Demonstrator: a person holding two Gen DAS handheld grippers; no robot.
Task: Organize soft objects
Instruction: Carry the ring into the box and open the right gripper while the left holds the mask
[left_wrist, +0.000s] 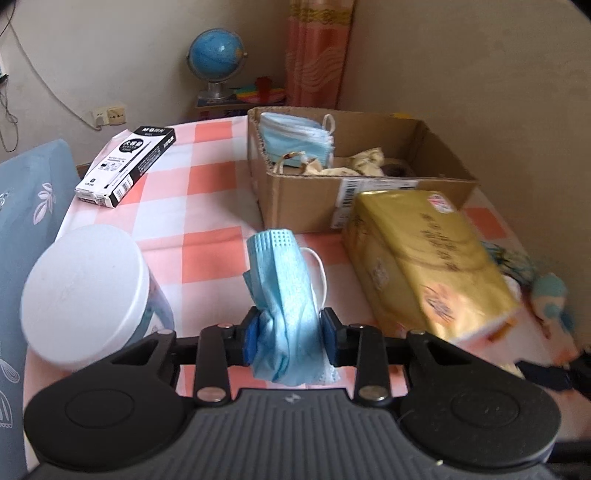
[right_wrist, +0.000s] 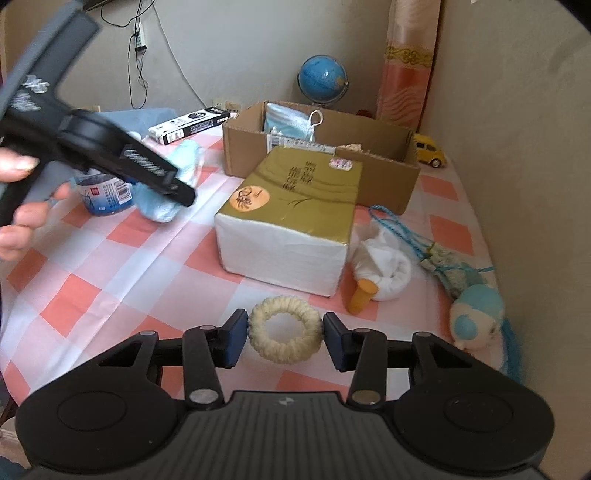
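Note:
My left gripper (left_wrist: 290, 334) is shut on a crumpled blue face mask (left_wrist: 282, 280) and holds it above the checkered table, in front of the cardboard box (left_wrist: 295, 199). The box holds a stack of blue masks (left_wrist: 295, 138) and cream cloth pieces (left_wrist: 364, 162). In the right wrist view my right gripper (right_wrist: 284, 338) is open, its fingers on either side of a cream knitted ring (right_wrist: 284, 334) that lies on the table. The left gripper with its mask (right_wrist: 166, 184) shows there at the left. The box (right_wrist: 391, 181) stands behind.
A gold tissue pack (right_wrist: 288, 221) lies mid-table. A white cloth bundle (right_wrist: 384, 269), an orange tube (right_wrist: 360, 297), a blue plush doll (right_wrist: 476, 314) and a blue string pouch (right_wrist: 447, 269) lie at the right. A white-lidded jar (left_wrist: 88, 291) and black-white carton (left_wrist: 125, 166) stand left. A yellow toy car (right_wrist: 428, 149).

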